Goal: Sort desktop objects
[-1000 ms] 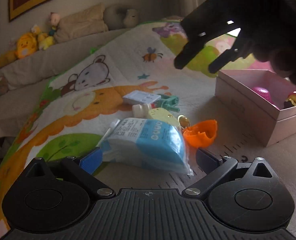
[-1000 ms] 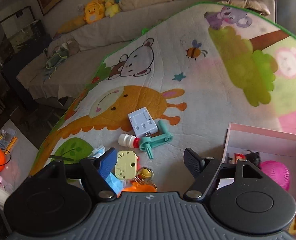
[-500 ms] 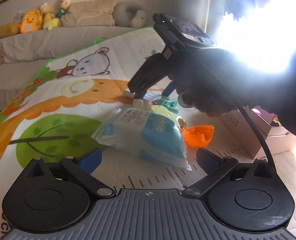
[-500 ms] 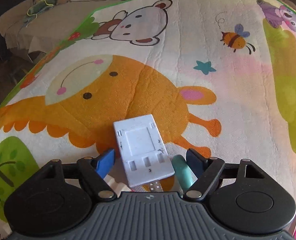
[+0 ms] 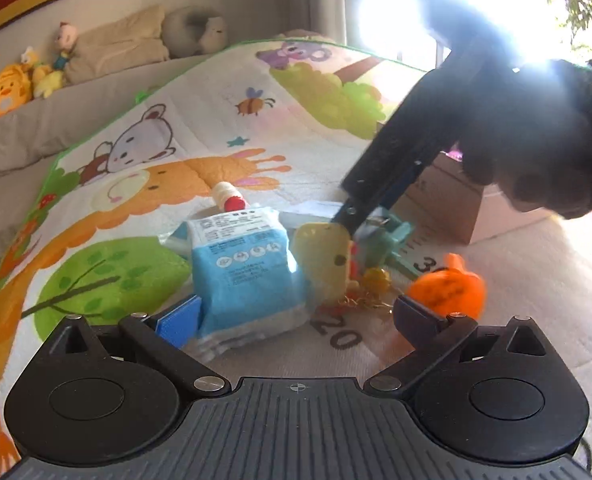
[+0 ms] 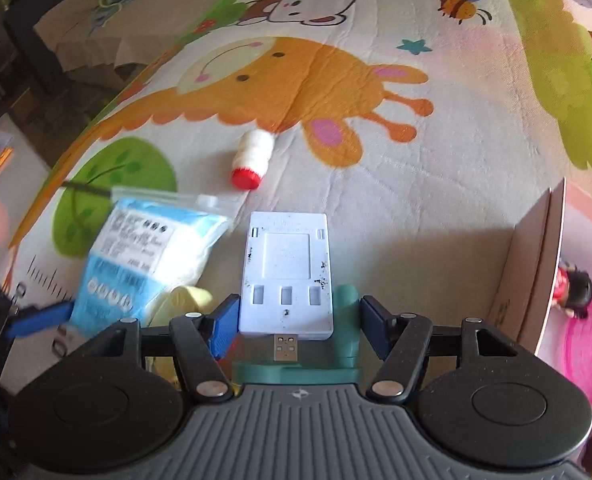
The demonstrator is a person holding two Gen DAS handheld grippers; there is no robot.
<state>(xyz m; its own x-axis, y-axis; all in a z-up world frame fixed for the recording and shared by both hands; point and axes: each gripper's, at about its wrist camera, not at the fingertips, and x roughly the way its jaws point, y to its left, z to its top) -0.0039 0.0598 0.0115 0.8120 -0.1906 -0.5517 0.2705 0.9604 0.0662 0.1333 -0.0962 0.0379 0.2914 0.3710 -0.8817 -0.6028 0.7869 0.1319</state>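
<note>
On the play mat (image 6: 435,184), the right gripper (image 6: 296,320) is closing around a white USB card (image 6: 286,272) (a teal piece (image 6: 345,320) seemingly beside it), pads not yet pressing. The left gripper (image 5: 296,316) stands apart around the blue tissue pack (image 5: 248,276).

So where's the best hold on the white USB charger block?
Across its two long edges near the plug end, coming from above. The white charger block lies flat on the mat, thin and rectangular. The right claw straddles that end, closing, with the green clip also between its fingers.
</note>
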